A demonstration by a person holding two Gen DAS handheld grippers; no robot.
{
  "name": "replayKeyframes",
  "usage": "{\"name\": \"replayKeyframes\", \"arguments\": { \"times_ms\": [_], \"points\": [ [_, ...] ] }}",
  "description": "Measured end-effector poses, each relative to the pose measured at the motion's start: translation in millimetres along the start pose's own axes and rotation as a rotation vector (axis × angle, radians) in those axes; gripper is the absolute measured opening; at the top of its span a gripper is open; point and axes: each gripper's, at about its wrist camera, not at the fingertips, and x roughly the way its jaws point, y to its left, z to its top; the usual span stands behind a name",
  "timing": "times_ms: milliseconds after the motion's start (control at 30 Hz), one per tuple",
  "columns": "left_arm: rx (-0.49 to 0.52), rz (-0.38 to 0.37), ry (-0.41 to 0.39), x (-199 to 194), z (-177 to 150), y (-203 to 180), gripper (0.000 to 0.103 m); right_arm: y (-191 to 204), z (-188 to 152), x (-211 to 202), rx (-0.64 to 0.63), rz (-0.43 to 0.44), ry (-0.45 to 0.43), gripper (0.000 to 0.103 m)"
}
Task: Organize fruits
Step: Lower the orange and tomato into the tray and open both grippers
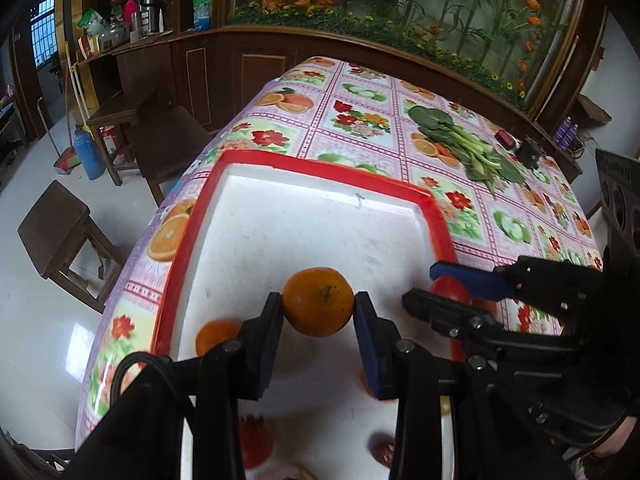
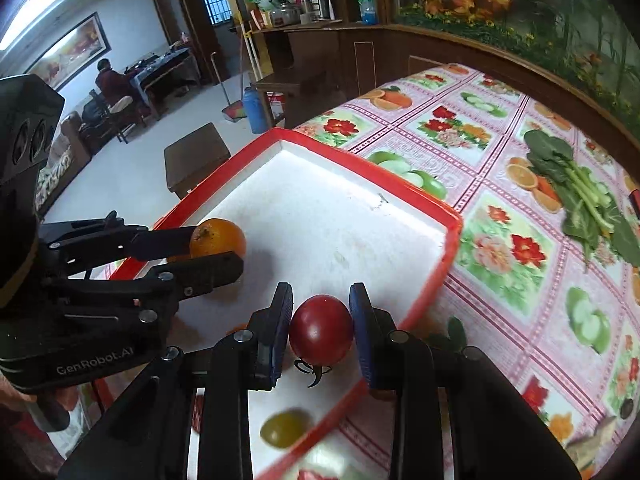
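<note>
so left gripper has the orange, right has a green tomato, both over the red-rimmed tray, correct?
Not quite. The right gripper is shut on a red tomato, as the right wrist view shows. The rest holds: left gripper grips the orange, both over the tray.

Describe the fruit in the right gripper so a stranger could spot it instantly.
Find the red-rimmed white tray on the flowered tablecloth. Above its near right corner, the right gripper pinches a tomato. It is smooth and dark red, unlike the orange in the left gripper.
</note>
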Motion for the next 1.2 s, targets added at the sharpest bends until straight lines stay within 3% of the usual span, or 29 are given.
{"name": "replayKeyframes", "arguments": {
  "times_ms": [667, 767, 933, 1200],
  "points": [
    [-0.041, 0.035, 0.064, 32, 11, 13, 0.040, -9, 1, 34, 0.013, -0.021, 0.071, 0.029],
    [-0.044, 0.043, 0.067, 31, 11, 13, 0.046, -9, -1, 32, 0.010, -0.031, 0.074, 0.035],
    [-0.058, 0.061, 0.047, 23, 11, 12, 0.060, -6, -4, 23, -0.004, -0.043, 0.068, 0.037],
    [-0.054, 0.072, 0.032, 11, 3, 1, 0.061, 0, -17, 3, -0.013, -0.051, 0.063, 0.037]
  ]
}}
